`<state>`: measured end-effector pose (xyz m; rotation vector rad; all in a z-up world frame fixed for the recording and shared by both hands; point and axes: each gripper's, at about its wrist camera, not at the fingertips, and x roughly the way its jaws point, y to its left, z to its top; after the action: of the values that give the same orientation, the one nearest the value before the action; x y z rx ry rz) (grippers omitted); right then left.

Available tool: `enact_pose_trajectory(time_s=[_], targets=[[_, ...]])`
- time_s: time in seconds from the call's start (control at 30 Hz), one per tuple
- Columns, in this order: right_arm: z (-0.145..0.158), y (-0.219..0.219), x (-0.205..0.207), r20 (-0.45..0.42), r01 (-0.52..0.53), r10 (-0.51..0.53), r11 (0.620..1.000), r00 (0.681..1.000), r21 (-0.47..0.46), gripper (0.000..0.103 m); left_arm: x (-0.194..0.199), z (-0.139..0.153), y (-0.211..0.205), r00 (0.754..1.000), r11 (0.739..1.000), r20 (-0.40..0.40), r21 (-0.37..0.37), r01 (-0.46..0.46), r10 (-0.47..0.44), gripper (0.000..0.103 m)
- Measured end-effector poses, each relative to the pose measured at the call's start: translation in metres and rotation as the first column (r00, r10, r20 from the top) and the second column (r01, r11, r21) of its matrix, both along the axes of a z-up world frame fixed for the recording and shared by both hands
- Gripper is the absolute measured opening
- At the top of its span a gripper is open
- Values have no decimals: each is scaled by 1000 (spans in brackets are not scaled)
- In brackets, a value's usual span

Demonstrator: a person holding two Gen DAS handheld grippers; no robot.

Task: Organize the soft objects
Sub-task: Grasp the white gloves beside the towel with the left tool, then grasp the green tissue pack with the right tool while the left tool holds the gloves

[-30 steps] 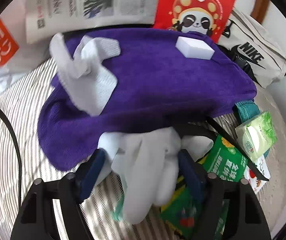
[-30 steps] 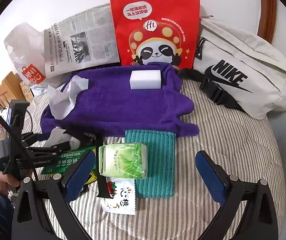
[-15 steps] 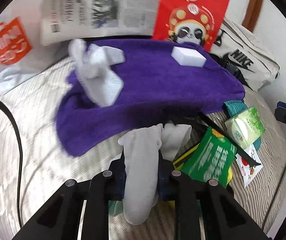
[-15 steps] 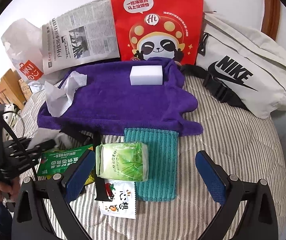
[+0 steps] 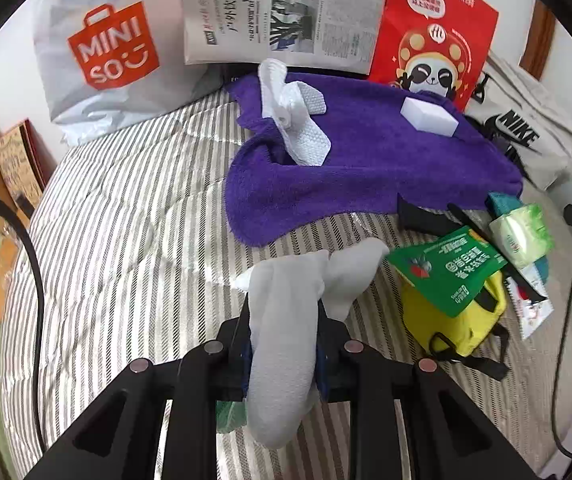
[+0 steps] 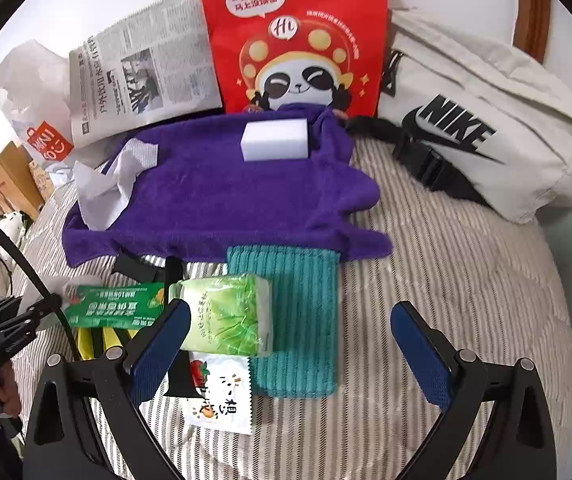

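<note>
The left hand-held gripper (image 5: pixel 282 344) pinches a limp white sock (image 5: pixel 286 328) whose loose end could snag the green packet (image 5: pixel 446 268), while the right hand-held gripper (image 6: pixel 290 344) stands open over the bed (image 6: pixel 466 272).

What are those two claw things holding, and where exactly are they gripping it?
The left gripper pinches a white sock around its middle, both ends hanging free. The right gripper holds nothing; its fingers are spread wide.

We see the left claw (image 5: pixel 284 344) clamped tight on a white sock (image 5: pixel 286 320), lifted above the bed. We see the right claw (image 6: pixel 290 344) spread wide, holding nothing, hovering low, both pointing forward.
</note>
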<state>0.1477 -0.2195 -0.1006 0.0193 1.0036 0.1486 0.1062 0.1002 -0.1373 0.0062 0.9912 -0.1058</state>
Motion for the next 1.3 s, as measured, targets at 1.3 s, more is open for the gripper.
enact_pose_trajectory(time_s=[1.3], targets=[[-33,29,13,-17,-2,1,999,1000,-37,71,-5,-4,8,998,992,15,-110,-56,58,25]])
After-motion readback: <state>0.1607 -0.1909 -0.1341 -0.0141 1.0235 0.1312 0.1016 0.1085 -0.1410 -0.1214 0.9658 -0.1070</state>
